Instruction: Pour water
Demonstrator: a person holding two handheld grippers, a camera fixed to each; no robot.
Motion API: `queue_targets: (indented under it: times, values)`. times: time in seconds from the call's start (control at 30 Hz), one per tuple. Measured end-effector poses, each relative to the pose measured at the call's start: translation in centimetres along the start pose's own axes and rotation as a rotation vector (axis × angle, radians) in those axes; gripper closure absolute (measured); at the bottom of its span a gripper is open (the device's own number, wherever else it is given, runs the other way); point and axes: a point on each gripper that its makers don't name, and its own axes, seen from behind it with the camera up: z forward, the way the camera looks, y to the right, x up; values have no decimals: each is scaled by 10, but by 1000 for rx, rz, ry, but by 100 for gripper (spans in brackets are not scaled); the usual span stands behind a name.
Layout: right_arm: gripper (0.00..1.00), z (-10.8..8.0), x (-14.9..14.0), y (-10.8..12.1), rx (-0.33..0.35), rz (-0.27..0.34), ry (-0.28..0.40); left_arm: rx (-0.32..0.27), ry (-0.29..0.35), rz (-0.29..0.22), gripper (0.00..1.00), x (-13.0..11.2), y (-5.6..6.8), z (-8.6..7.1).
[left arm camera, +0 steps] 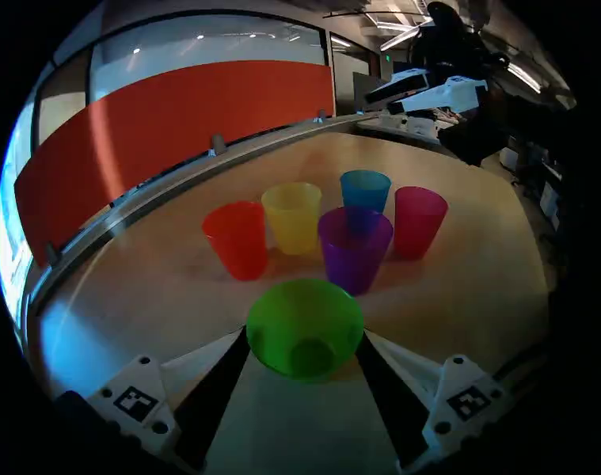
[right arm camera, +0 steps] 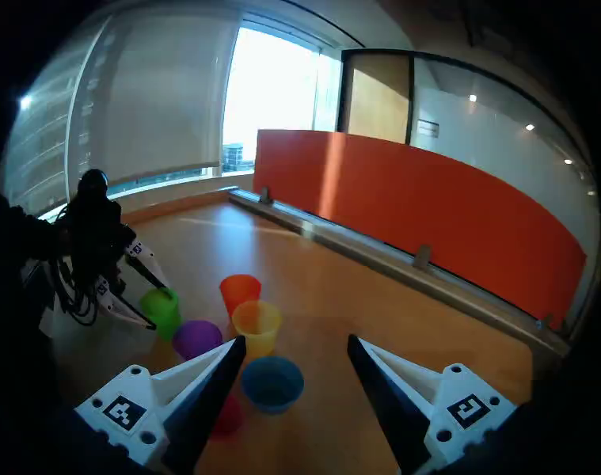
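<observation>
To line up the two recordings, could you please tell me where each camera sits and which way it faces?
Left gripper view: rides the left gripper, facing across the wooden table toward the orange partition; its own fingers hold the green cup.
Right gripper view: rides the right gripper, looking from the opposite side down over the blue cup; its own open fingers show.
Shared: the six cups, the partition, and each sees the other gripper farther off.

Right gripper (right arm camera: pixel 296 360): fingers spread, blue cup (right arm camera: pixel 272 385) ahead. Yellow cup (right arm camera: pixel 256 326), orange cup (right arm camera: pixel 240 291), purple cup (right arm camera: pixel 196 338) beyond. Left gripper (right arm camera: pixel 161 307) clasps green cup (right arm camera: pixel 165 318).
</observation>
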Motion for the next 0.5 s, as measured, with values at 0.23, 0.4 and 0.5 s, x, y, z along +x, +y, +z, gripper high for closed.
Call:
queue_targets:
  times: [0.23, 0.4, 0.5]
  values:
    - [1, -1, -1, 2, -6, 1, 2, 7, 0, 2, 8, 1, 0, 3]
    - [1, -1, 0, 2, -6, 2, 5, 25, -17, -11, 10, -2, -4, 5]
    - [1, -2, 1, 2, -7, 0, 6, 25, -23, -16, 15, -4, -4, 6]
